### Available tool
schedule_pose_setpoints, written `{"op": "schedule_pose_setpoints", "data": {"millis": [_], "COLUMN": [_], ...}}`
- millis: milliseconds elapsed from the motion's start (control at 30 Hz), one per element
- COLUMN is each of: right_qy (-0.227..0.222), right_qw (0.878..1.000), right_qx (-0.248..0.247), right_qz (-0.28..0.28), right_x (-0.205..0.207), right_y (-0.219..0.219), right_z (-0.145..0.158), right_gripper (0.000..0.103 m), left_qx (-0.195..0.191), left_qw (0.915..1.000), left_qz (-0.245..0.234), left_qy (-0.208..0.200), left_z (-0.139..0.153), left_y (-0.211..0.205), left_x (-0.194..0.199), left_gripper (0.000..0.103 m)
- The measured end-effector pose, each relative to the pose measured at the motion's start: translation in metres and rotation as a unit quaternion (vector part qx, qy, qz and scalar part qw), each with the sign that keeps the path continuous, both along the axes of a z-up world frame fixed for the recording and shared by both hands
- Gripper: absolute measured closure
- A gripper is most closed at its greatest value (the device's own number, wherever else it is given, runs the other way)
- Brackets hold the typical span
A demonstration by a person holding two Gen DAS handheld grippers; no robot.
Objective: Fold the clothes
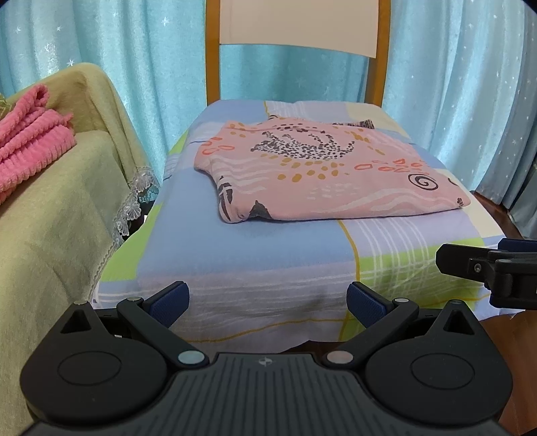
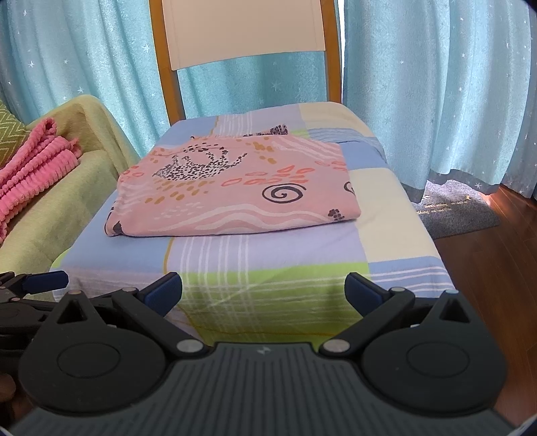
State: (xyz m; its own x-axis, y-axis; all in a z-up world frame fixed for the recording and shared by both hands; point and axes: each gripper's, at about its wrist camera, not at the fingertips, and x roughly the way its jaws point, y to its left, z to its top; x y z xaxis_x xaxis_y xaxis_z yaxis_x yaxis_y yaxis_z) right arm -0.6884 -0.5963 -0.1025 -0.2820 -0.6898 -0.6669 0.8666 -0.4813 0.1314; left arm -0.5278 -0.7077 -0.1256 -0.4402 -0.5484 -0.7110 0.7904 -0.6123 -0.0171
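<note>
Pink patterned garment (image 1: 322, 171) lies already folded into a flat rectangle on the chair seat (image 1: 261, 248), which is covered with a checked blue, green and lilac cloth. It sits toward the back of the seat, nearer the chair back (image 1: 297, 23), with bare cover left in front of it. Edges look squared and stacked, so the fold reads as done or nearly done; one dark-printed corner pokes out at the rear.

Left hand-held gripper (image 1: 268, 302) is wide open, empty, held off the front edge of the seat, well apart from the garment. Right hand-held gripper (image 2: 263, 293) is likewise spread open with nothing between its pads, also short of the front edge. Each shows at the edge of the other's view, so they hang side by side. Likely pulled back to clear the finished fold, or waiting to fetch the next piece.

Around: sofa with a yellow-green throw (image 2: 50, 214) just left of the chair, pink knitted blanket (image 2: 33, 164) folded on it. Turquoise curtains (image 1: 453, 84) behind. Grey mat (image 2: 459, 211) on the wooden floor to the right. Nothing lies between the grippers and the garment; only the seat's front edge must be cleared.
</note>
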Motion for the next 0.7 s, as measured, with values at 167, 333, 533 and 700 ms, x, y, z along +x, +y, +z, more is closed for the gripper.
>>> {"op": "schedule_pose_setpoints", "data": {"millis": [167,333,533,700], "right_qy": [0.002,0.005,0.004,0.005], "right_qw": [1.0,1.0,1.0,1.0], "right_qx": [-0.001,-0.002,0.0,0.001], "right_qz": [0.0,-0.001,-0.004,-0.006], "right_x": [-0.003,-0.004,-0.007,-0.008], "right_y": [-0.001,-0.003,-0.002,-0.001], "right_z": [0.001,0.003,0.003,0.002], "right_gripper": [0.001,0.0,0.0,0.001], "left_qx": [-0.006,-0.01,-0.012,-0.017], "left_qw": [1.0,0.9999,0.9999,0.9997], "left_qz": [-0.005,-0.006,-0.011,-0.016], "left_qy": [-0.002,-0.003,-0.003,0.008], "left_z": [0.001,0.002,0.003,0.003], "left_y": [0.0,-0.001,-0.001,0.001], "left_x": [-0.004,-0.008,-0.012,-0.013], "left_gripper": [0.0,0.0,0.0,0.0]}}
